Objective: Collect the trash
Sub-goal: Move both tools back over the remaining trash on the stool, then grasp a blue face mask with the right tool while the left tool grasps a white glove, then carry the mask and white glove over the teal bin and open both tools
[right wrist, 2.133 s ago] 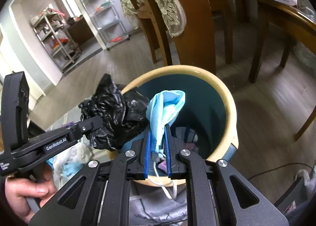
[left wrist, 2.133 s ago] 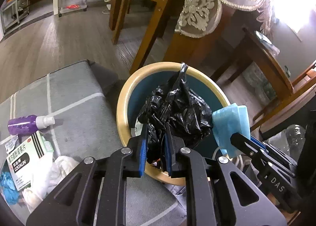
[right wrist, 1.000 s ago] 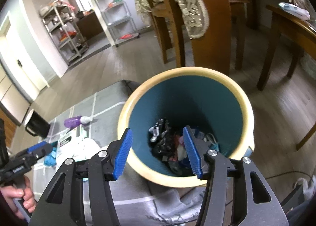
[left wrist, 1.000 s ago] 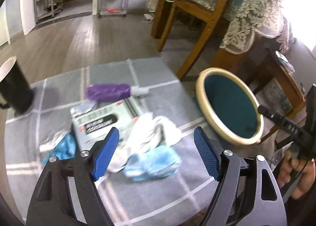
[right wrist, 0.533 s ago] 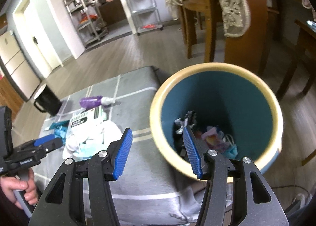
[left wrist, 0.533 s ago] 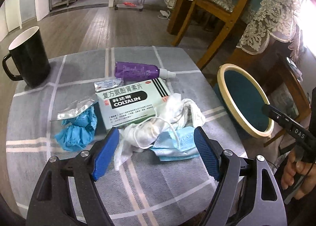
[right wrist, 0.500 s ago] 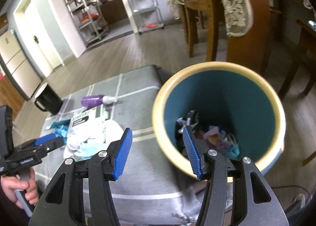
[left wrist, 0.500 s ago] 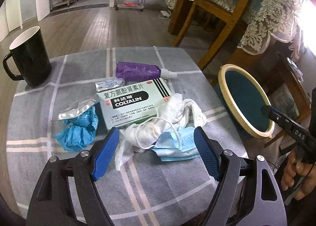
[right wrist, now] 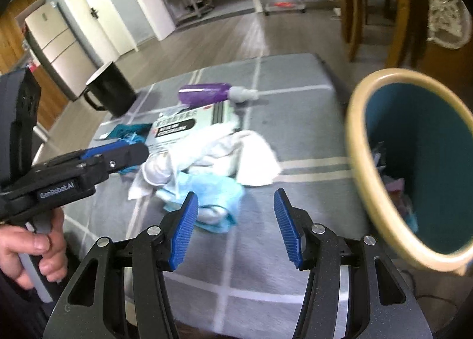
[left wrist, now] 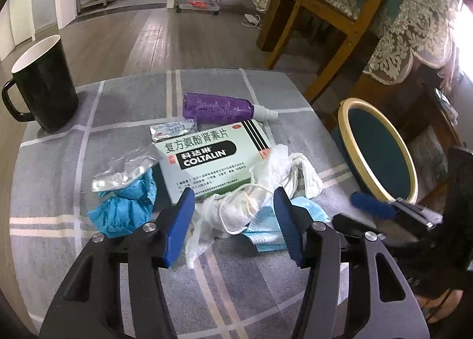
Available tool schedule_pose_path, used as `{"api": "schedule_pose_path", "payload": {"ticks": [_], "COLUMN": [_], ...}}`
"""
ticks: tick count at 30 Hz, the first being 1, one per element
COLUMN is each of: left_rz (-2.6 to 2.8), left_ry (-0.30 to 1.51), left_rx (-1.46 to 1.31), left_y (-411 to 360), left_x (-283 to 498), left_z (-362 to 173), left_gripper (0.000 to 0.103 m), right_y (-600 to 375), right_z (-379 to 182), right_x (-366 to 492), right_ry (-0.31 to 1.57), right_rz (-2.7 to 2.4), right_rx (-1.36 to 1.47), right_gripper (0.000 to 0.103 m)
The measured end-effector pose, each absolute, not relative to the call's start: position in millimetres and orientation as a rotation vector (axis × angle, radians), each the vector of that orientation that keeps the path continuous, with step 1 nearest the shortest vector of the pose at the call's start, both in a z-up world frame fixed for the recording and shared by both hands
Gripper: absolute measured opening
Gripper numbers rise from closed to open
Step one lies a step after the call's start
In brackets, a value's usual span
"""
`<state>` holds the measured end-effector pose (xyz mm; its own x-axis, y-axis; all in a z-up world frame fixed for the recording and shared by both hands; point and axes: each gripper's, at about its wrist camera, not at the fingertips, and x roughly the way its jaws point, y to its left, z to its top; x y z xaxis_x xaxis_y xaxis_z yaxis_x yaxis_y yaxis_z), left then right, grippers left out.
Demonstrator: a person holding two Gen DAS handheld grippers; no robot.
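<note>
My left gripper (left wrist: 235, 222) closing, nothing pinched; right gripper (right wrist: 233, 228) apart, empty. White tissue wad (left wrist: 236, 208) at 12 o'clock: light, soft — pinch its bunched middle.

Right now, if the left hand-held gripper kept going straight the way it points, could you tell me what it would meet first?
Most likely the crumpled white tissue, which lies directly between the closing jaws of the left hand-held gripper, not yet pinched. The blue face mask sits just beside it; depth is hard to judge.
</note>
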<state>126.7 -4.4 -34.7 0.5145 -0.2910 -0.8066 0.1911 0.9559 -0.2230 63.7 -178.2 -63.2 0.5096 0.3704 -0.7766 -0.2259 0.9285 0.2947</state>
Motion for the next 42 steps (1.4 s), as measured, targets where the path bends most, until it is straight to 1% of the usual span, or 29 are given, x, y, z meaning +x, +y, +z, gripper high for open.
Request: {"api": "schedule_pose_path", "payload": {"ticks": [4, 5, 6, 8, 11, 19, 25, 29, 32, 34, 37, 40, 42], "left_rz": [-0.276, -0.271, -0.269, -0.262, -0.25, -0.254, -0.31, -0.338, -0.316, -0.301, -0.294, -0.298, -0.301], "left_ry": [0.985, 0.984, 0.983, 0.979, 0.971, 0.972, 0.999, 1.027, 1.015, 1.012, 1.012, 1.002, 0.998], "left_rx": [-0.132, -0.139, -0.143, -0.152, -0.156, -0.142, -0.029, 0.083, 0.16, 0.179, 0.195, 0.212, 0.211], "left_y": [3.7, 6.0, 7.7, 10.0, 11.4, 9.3, -15.4, -35.8, -42.7, -42.8, -43.0, -44.0, -42.8], "left_x": [127.3, 127.1, 127.3, 127.4, 127.3, 126.8, 123.9, 124.2, 123.2, 123.2, 122.5, 120.0, 116.9], "left_z": [-33.2, -32.9, -32.6, -31.8, -30.5, -31.4, -42.2, -58.3, -63.5, -63.8, -64.0, -62.5, -60.8], "left_gripper": [0.055, 0.055, 0.055, 0.055, 0.055, 0.055, 0.055, 0.046, 0.042, 0.033, 0.029, 0.02, 0.017], "right_y": [-165.3, -164.6, -164.2, -162.0, -163.5, -195.9, -237.5, -250.5, -251.4, -251.5, -253.1, -254.9, -256.8], "right_z": [-78.2, -80.7, -83.5, -87.6, -84.9, -41.9, -23.5, -21.8, -23.8, -23.7, -24.3, -24.2, -23.8], "right_x": [71.2, 71.6, 72.0, 71.7, 68.3, 47.8, 41.9, 41.6, 42.9, 40.9, 40.3, 39.8, 39.8], "right_ry": [1.019, 1.028, 1.038, 1.059, 1.054, 0.947, 0.875, 0.859, 0.863, 0.863, 0.861, 0.857, 0.854], "right_rz": [0.386, 0.392, 0.4, 0.428, 0.449, 0.401, 0.309, 0.284, 0.281, 0.28, 0.276, 0.271, 0.268], "right_rx": [0.16, 0.165, 0.173, 0.177, 0.174, 0.196, 0.301, 0.339, 0.341, 0.341, 0.352, 0.364, 0.37], "right_gripper": [0.055, 0.052, 0.043, 0.03, 0.025, 0.024, 0.024, 0.024, 0.024, 0.024, 0.024, 0.024, 0.024]}}
